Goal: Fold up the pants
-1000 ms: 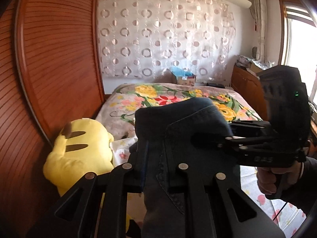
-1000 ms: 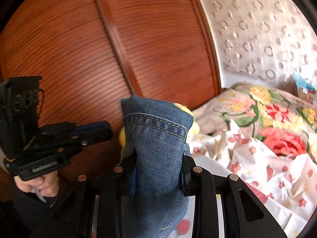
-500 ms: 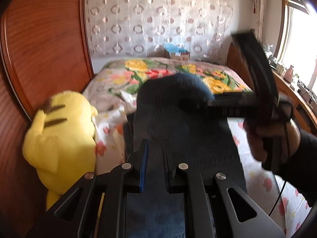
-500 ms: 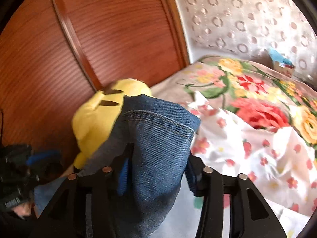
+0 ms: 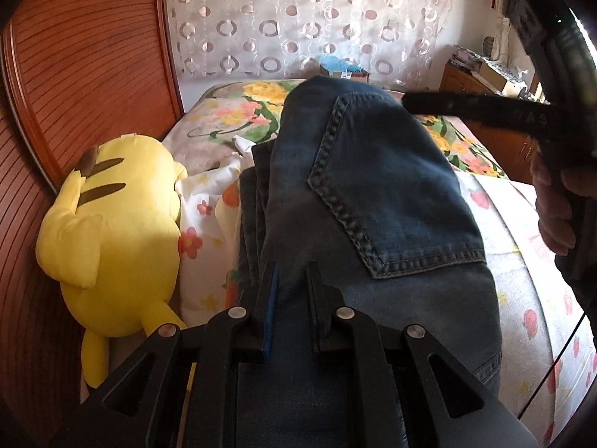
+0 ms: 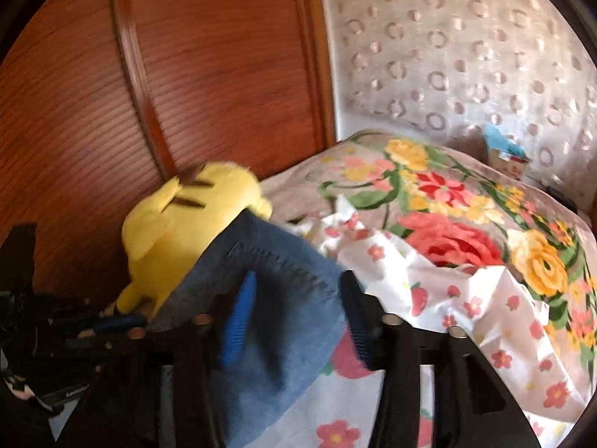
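One pair of pants [image 5: 373, 194] lies draped on the bed [image 6: 485, 336], beside one yellow plush toy [image 5: 112, 224]. The left gripper [image 5: 293, 280] has its jaws clenched on denim. Only the left view shows a back pocket [image 5: 391, 194]. The right gripper [image 6: 298, 310] is blurred, jaws closing around the hem, not pressing.

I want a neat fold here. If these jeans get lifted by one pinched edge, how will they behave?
The jeans will probably flop and sag: they already drape in soft curves where the left tool pinches them. They look fairly heavy for cloth, with thick seams and stacked layers. Slipping seems unlikely, since the denim looks coarse.
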{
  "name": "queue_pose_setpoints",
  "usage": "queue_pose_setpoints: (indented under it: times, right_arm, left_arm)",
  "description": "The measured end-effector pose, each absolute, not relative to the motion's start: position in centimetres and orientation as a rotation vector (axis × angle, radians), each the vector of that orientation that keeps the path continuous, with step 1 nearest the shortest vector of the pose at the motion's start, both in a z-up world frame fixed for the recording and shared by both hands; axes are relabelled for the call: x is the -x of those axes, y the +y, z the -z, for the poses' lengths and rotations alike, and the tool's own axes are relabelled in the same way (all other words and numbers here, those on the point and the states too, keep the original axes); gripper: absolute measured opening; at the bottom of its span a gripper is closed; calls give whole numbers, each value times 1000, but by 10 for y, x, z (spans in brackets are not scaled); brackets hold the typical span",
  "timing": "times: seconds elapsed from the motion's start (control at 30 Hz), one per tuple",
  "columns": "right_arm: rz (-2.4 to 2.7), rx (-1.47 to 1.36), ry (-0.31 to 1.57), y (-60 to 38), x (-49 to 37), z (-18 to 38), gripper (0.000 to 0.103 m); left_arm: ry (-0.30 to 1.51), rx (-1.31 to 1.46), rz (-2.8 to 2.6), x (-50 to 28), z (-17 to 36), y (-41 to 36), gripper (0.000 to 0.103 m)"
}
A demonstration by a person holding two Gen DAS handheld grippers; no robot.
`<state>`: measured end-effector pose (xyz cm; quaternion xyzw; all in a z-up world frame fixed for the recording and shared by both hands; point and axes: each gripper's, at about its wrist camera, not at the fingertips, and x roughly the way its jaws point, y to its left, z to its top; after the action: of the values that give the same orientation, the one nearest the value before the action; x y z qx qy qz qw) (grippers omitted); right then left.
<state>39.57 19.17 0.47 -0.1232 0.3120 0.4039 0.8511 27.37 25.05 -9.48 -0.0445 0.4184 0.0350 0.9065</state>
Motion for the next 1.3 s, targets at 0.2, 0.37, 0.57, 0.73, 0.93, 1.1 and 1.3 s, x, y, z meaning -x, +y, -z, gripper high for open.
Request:
queue_pose_setpoints:
  times: [0.2, 0.37, 0.57, 0.73, 0.93, 1.1, 1.3]
  right_arm:
    - [-819, 282, 719, 215, -408, 28, 42]
    - [-809, 240, 715, 203, -408, 14, 42]
    - [-804, 212, 662, 165, -370, -6, 43]
    - [-800, 195, 628, 132, -328, -11, 43]
    - [-772, 180, 581, 90, -276, -21, 43]
    - [-724, 160, 536, 45, -229, -29, 43]
    - [-635, 147, 492, -10, -171, -32, 43]
  left_arm:
    - [854, 95, -84, -267, 88, 248, 15]
    - [822, 92, -87, -256, 75, 245, 15]
    - [781, 75, -82, -237, 57, 231, 15]
    - [754, 56, -77, -223, 44, 216, 15]
    - [722, 40, -52, -204, 28, 193, 26]
    - [679, 33, -11, -187, 15, 168, 48]
    - [617, 14, 36, -164, 0, 131, 82]
